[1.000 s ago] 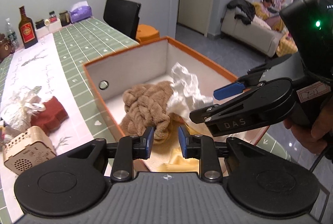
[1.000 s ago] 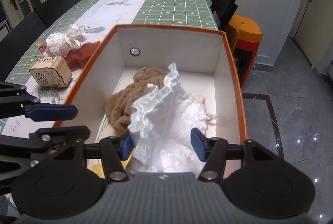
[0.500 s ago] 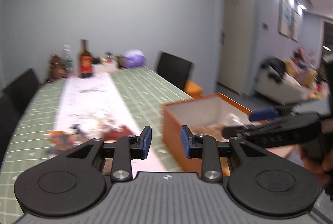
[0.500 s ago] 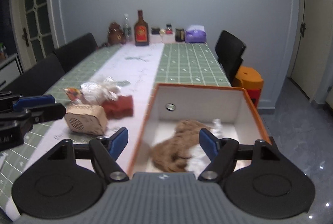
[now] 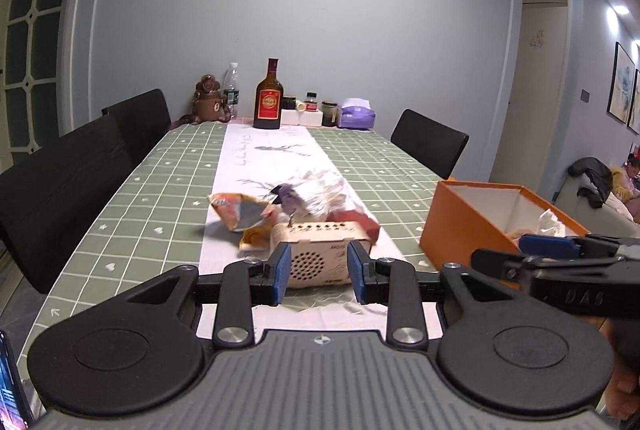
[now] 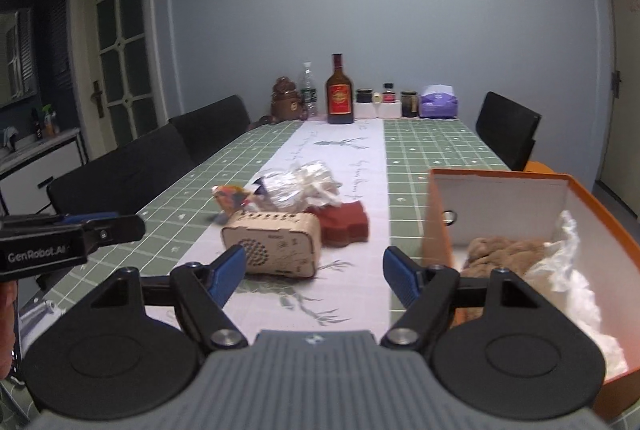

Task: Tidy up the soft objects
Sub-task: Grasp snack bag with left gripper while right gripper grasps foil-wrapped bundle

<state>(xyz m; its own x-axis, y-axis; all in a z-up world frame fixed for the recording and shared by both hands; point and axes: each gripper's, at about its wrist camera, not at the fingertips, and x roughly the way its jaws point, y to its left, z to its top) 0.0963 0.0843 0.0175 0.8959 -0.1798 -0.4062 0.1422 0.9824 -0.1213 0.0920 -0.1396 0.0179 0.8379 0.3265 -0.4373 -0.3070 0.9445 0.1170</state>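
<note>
I see the table (image 6: pixel 440 146) running far ahead, the orange box (image 6: pixel 496 178) at its near right already holding the brown knit (image 6: pixel 504 250) and white cloth (image 6: pixel 568 270). A second ago both tools hovered over that box; now my left gripper (image 5: pixel 319 272) and right gripper (image 6: pixel 314 272) hang released and empty. Next, I judge, I reach left for the red cloth (image 6: pixel 344 226) behind the wooden speaker (image 6: pixel 276 246).
</note>
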